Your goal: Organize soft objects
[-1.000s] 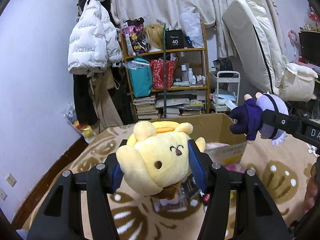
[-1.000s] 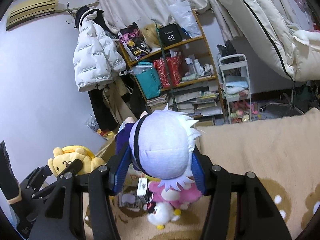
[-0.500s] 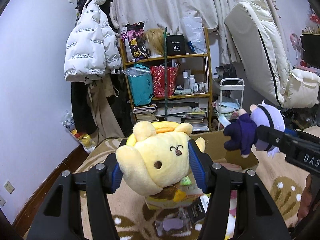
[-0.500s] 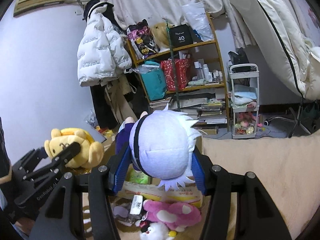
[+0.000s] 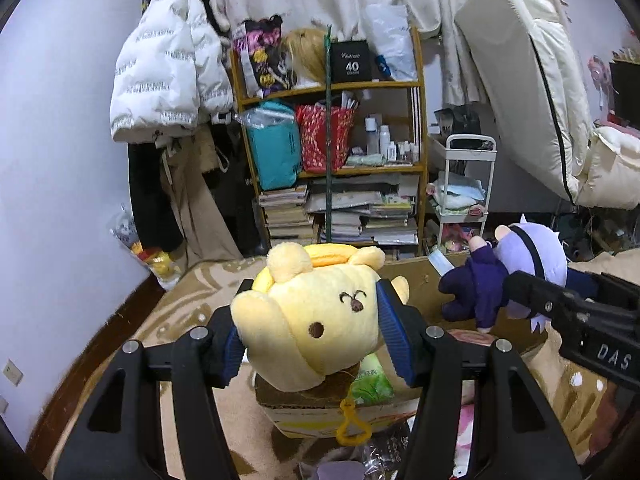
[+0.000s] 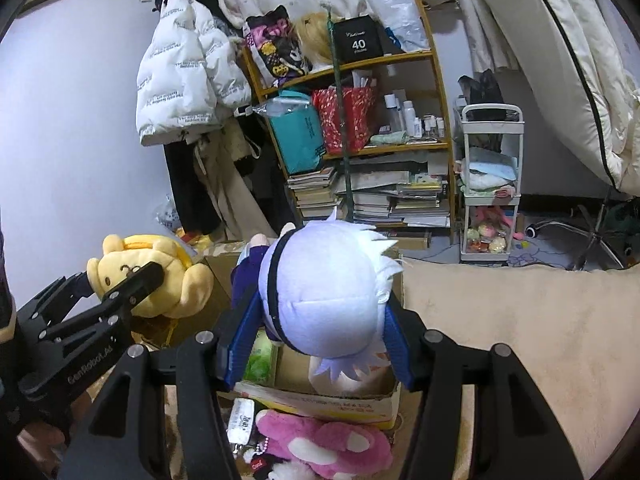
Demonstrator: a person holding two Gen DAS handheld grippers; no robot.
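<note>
My left gripper (image 5: pixel 312 334) is shut on a yellow dog plush (image 5: pixel 316 320) and holds it above the near left corner of an open cardboard box (image 5: pixel 320 416). My right gripper (image 6: pixel 318 332) is shut on a white-haired doll in dark purple clothes (image 6: pixel 324 292), held over the same box (image 6: pixel 320 404). The doll (image 5: pixel 504 276) and right gripper (image 5: pixel 580 320) show at the right in the left wrist view. The yellow plush (image 6: pixel 160 280) and left gripper (image 6: pixel 80 332) show at the left in the right wrist view. A green packet (image 6: pixel 260 356) lies inside the box.
A pink and white plush (image 6: pixel 324 444) and small tagged items lie on the patterned rug (image 6: pixel 520 340) in front of the box. A cluttered wooden shelf (image 5: pixel 336 152), a white trolley (image 6: pixel 490 184), hanging coats (image 5: pixel 172 80) and a leaning mattress (image 5: pixel 532 80) stand behind.
Both grippers have moved forward and up with their plush toys, bringing them over the cardboard box. The box now sits directly below both toys.
</note>
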